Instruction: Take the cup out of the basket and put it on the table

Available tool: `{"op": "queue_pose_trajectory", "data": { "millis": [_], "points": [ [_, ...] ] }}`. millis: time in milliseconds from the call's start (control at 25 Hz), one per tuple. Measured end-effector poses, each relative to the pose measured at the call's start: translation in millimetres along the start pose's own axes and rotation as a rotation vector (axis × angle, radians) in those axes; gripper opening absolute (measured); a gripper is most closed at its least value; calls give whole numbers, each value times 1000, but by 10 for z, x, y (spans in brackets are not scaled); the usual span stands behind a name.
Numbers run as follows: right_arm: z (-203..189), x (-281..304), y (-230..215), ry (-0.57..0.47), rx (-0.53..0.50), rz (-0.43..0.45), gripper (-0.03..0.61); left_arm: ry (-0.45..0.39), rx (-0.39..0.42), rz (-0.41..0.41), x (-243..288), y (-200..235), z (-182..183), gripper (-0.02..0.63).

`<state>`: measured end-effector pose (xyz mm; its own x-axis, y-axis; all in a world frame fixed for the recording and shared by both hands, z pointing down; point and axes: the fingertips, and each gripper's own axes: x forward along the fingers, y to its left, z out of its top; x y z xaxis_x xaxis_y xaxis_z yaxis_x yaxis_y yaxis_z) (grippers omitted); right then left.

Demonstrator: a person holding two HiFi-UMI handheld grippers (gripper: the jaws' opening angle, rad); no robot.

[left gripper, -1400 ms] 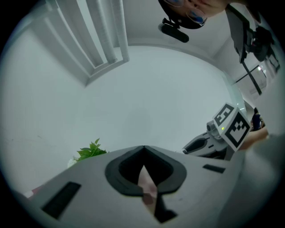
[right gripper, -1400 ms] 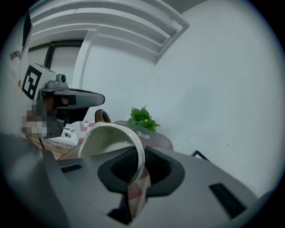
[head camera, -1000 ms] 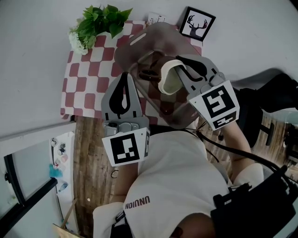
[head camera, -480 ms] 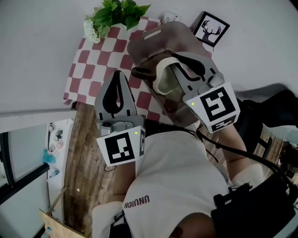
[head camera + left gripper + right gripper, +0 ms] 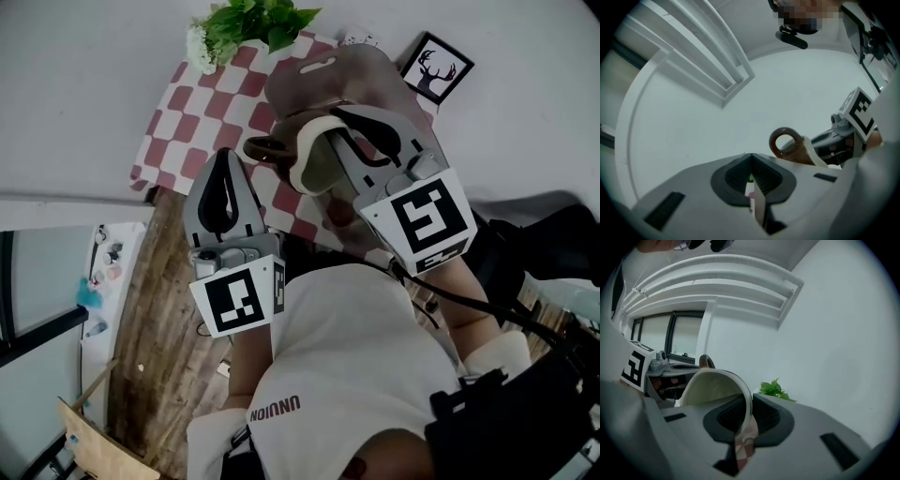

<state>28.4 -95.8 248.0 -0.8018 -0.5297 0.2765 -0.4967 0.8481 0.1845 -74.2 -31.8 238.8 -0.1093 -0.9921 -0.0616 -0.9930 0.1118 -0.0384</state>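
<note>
In the head view my right gripper (image 5: 328,127) is shut on the rim of a cream cup (image 5: 309,167) with a brown handle (image 5: 262,148). The cup hangs tilted over the near left edge of the brown see-through basket (image 5: 361,80). The right gripper view shows the cup's wall (image 5: 717,385) pinched between the pads of the right gripper (image 5: 744,416). My left gripper (image 5: 223,157) is shut and empty, left of the cup over the checkered cloth (image 5: 202,103). The left gripper view shows its closed jaws (image 5: 751,163) and the cup (image 5: 792,146) to the right.
A green plant (image 5: 253,23) stands at the cloth's far edge, and a framed deer picture (image 5: 436,70) stands right of the basket. The wooden tabletop (image 5: 155,309) shows near me. The person's white shirt fills the lower middle.
The right gripper has carried the cup left and up, from over the basket's inside to its near left edge. The left gripper has drifted left.
</note>
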Motion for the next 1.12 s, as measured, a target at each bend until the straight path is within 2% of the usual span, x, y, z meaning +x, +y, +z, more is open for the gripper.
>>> {"op": "queue_pose_trajectory", "data": {
  "millis": [200,440,760,1120],
  "points": [
    [152,32,124,-56,-20,50,49,0,6,54,-91,151,40,11],
    [302,147,322,-91,23,72,49,23,9,88,-153,428,-23,11],
    [402,384,540,-104,42,50,49,21,12,54,-74,750,-71,11],
    [279,696,677,-16,147,-7,49,27,32,-26,93,997,-180,11]
  ]
}}
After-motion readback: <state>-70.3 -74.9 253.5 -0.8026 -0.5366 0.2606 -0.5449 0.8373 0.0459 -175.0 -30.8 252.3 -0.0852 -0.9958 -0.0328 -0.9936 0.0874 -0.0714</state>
